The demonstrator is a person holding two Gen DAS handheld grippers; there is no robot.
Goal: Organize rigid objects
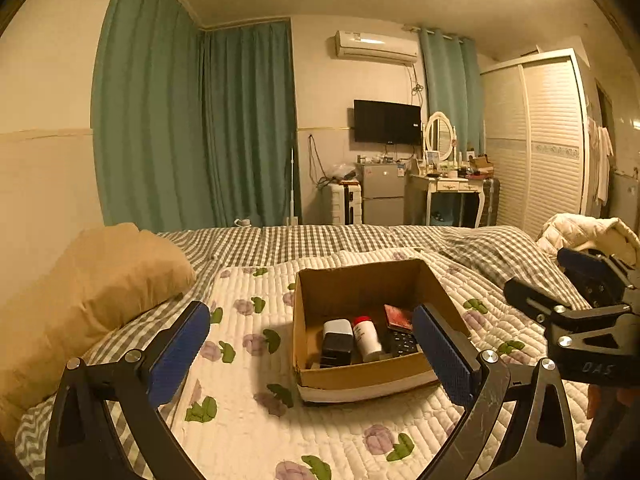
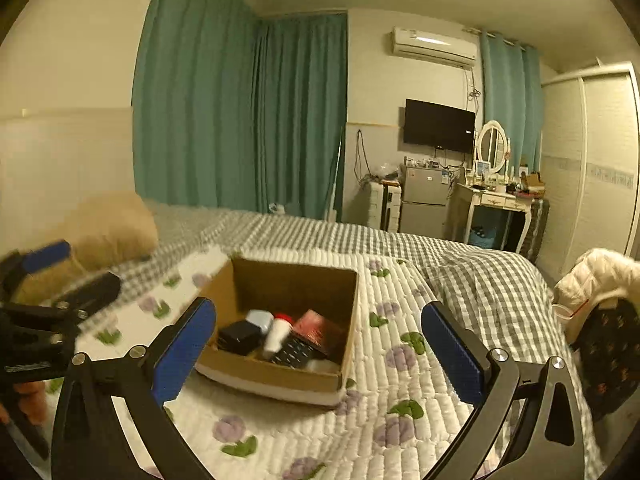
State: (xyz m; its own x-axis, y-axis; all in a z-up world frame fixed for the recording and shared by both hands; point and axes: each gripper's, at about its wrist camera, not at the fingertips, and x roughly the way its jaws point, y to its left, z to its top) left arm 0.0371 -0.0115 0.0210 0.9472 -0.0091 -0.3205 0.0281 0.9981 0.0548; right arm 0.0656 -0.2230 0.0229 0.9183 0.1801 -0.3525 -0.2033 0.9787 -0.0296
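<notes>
An open cardboard box point(image 1: 316, 312) sits on the flowered quilt on the bed; it also shows in the right wrist view point(image 2: 280, 280). Inside lie a black and white block point(image 1: 337, 342), a white bottle with a red cap point(image 1: 366, 338), a black remote point(image 1: 402, 342) and a red booklet point(image 1: 398, 317). My left gripper point(image 1: 312, 354) is open and empty, held just above and in front of the box. My right gripper point(image 2: 318, 354) is open and empty, over the box's near right corner. Each gripper shows at the edge of the other's view.
A tan pillow point(image 1: 92, 292) lies at the left on the checked sheet point(image 1: 320, 238). A white jacket point(image 1: 588, 232) is heaped at the bed's right edge. Beyond the bed stand a small fridge point(image 1: 382, 196), a dressing table point(image 1: 452, 192) and a wardrobe point(image 1: 536, 140).
</notes>
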